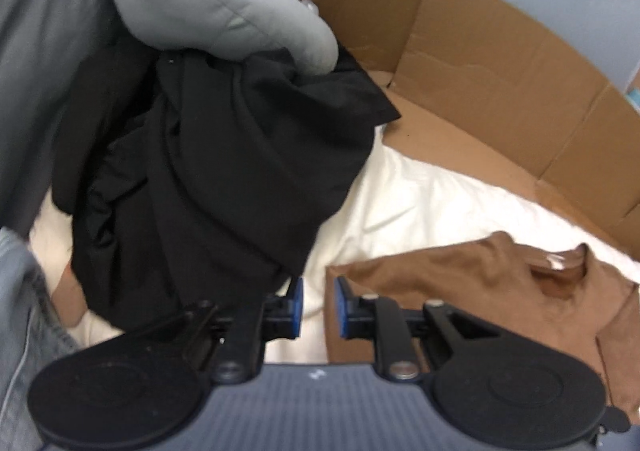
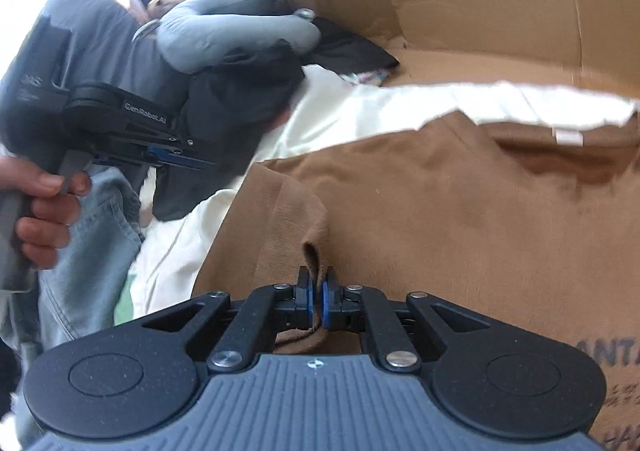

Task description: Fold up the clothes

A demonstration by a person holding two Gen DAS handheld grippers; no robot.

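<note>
A brown T-shirt [image 2: 440, 211] lies spread on a white sheet [image 2: 360, 107], collar and label toward the far side. My right gripper [image 2: 318, 299] is shut on a pinched-up fold of the shirt's edge, and the cloth runs between its blue pads. In the left wrist view my left gripper [image 1: 319, 307] stands open with nothing between its pads. It hovers over the white sheet [image 1: 420, 207], just left of the brown T-shirt [image 1: 460, 283] and beside a crumpled black garment [image 1: 208, 179]. The right wrist view shows the left gripper [image 2: 200, 163] held by a hand [image 2: 40, 211].
A grey cushion [image 1: 224, 3] rests on the black garment. Flattened cardboard [image 1: 500, 83] lines the far side behind the sheet. Light blue jeans [image 2: 92, 235] lie at the left, and dark grey fabric [image 1: 40, 51] rises along the left edge.
</note>
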